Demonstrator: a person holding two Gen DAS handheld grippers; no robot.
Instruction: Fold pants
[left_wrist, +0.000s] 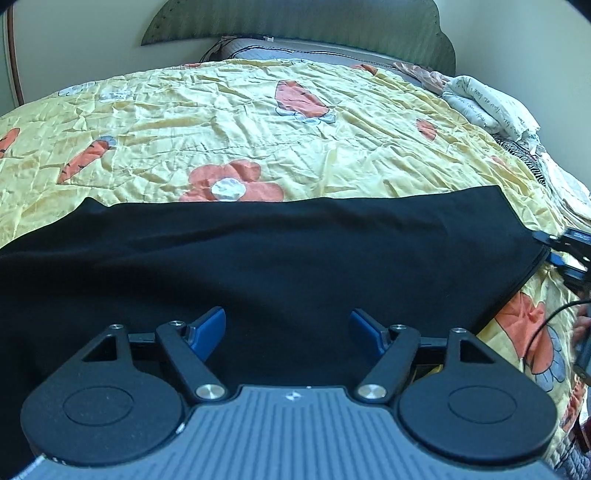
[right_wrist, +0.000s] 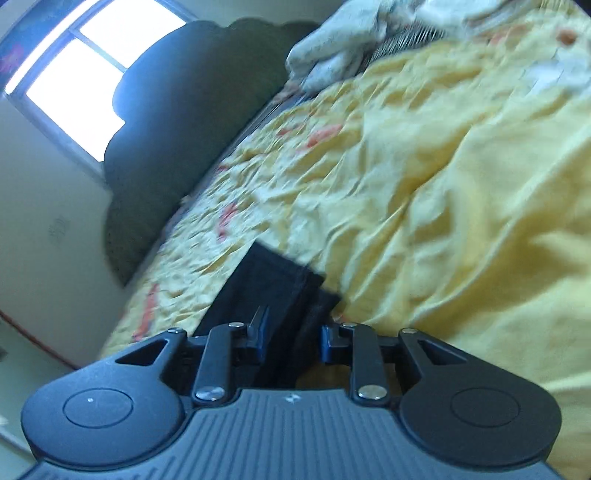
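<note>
Jaws spread wide on the left gripper (left_wrist: 288, 332), its blue pads (left_wrist: 208, 330) apart and holding nothing, with the black pants (left_wrist: 280, 254) lying directly below and ahead of them. Beyond the jaws, the pants stretch in a broad band across a yellow quilt (left_wrist: 229, 122) printed with orange flowers and carrots, their far edge running roughly straight from side to side. Off to the right of the left jaws, at the pants' right end, part of the right gripper (left_wrist: 565, 251) shows at the cloth's edge. Seen from its own camera, the right gripper (right_wrist: 293, 338) has its jaws drawn partway in with a fold of the pants (right_wrist: 269, 291) between them; whether the pads actually pinch the cloth cannot be told, as this view is blurred. Farther ahead of the left jaws, a dark headboard (left_wrist: 295, 26) stands against the wall, and a bundle of pale bedding (left_wrist: 487, 107) sits at the quilt's far right.
</note>
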